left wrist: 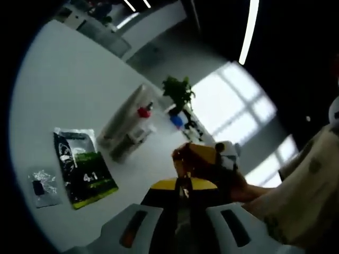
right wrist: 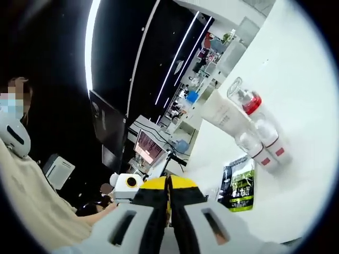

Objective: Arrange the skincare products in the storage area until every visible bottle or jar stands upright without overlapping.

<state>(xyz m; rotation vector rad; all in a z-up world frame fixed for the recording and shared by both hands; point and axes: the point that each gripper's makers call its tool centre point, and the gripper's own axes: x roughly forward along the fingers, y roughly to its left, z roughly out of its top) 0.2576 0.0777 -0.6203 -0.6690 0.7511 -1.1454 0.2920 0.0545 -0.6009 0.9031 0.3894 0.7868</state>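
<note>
A white table (left wrist: 69, 95) carries a small group of skincare products, seen from two gripper cameras that are both tilted.

In the left gripper view, the left gripper (left wrist: 183, 197) rises from the bottom, its two yellow-tipped fingers (left wrist: 164, 186) pressed together with nothing between them. Just beyond its tips, a person's hand (left wrist: 222, 169) holds the other gripper. Farther off on the table lie a white tube (left wrist: 124, 114) and, beside it, clear bottles (left wrist: 135, 138), one with a red cap. Nearer to the camera lies a flat dark sachet (left wrist: 85, 169) with green print, and next to it a small clear packet (left wrist: 43, 186). A potted plant (left wrist: 179, 92) stands beyond the table by a bright window.

In the right gripper view, the right gripper (right wrist: 168, 198) also has its yellow-tipped fingers (right wrist: 183, 186) closed tight on nothing. On the table ahead, the white tube (right wrist: 222, 112) lies beside three clear bottles (right wrist: 262, 140), all on their sides and touching one another; one has a red cap. The dark sachet (right wrist: 238, 185) lies near them, closer to the gripper. A person in a beige top (right wrist: 32, 201) is at the left.
</note>
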